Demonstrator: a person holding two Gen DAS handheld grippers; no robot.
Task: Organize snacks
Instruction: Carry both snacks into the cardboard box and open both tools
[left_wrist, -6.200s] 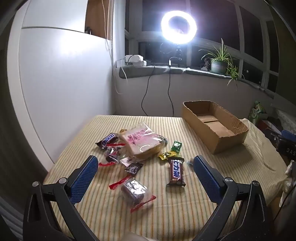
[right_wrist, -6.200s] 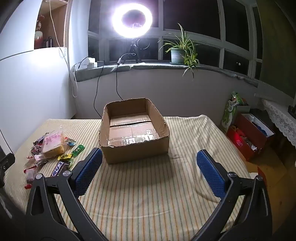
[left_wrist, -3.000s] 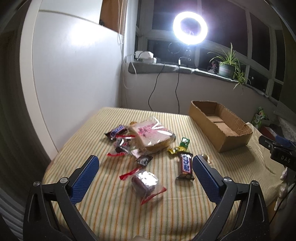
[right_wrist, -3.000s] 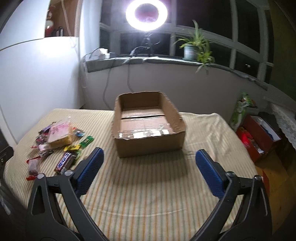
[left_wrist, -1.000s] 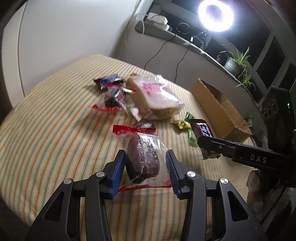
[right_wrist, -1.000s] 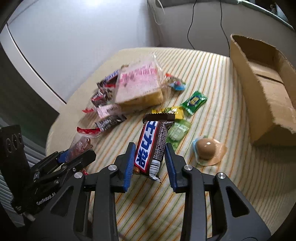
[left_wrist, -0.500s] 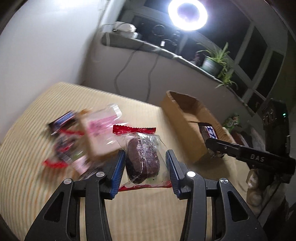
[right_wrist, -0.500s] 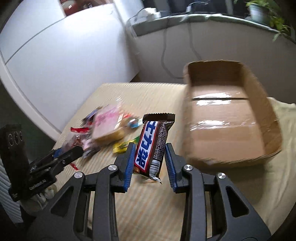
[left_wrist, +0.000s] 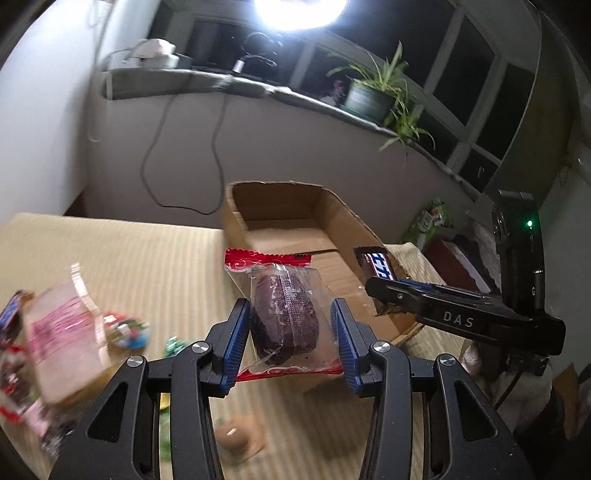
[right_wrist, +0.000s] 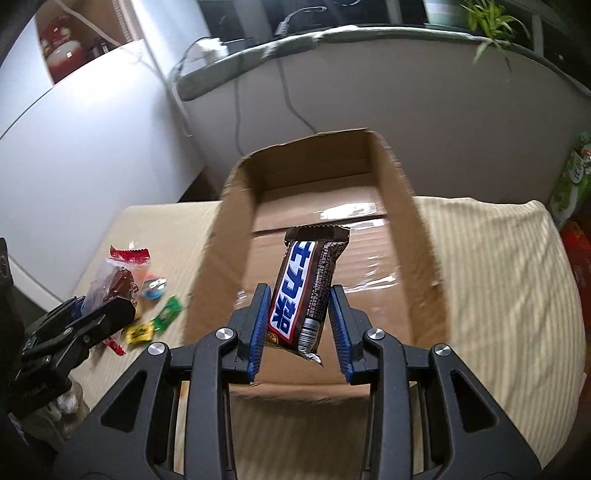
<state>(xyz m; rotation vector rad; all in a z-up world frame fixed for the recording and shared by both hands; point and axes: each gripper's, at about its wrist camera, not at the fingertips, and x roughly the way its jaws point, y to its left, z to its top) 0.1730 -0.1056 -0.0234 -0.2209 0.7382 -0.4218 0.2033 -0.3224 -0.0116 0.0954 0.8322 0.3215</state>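
Only the left wrist view shows the sandwich bag (left_wrist: 62, 332) and a round wrapped sweet (left_wrist: 232, 437), blurred, on the striped desk (left_wrist: 122, 258). The left tongs (left_wrist: 290, 332) clench a clear-wrapped dark cake (left_wrist: 282, 314), tilted down short of the cardboard box (left_wrist: 273, 206). The right tongs (right_wrist: 297, 317) grasp a Snickers bar (right_wrist: 301, 291), angled down above the box's open floor.

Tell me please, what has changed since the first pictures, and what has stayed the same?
The left gripper took hold of the wrapped chocolate cake and the right gripper the Snickers bar. Both were lifted off the table and carried toward the cardboard box. The box stayed empty, and the other snacks stayed on the striped cloth.
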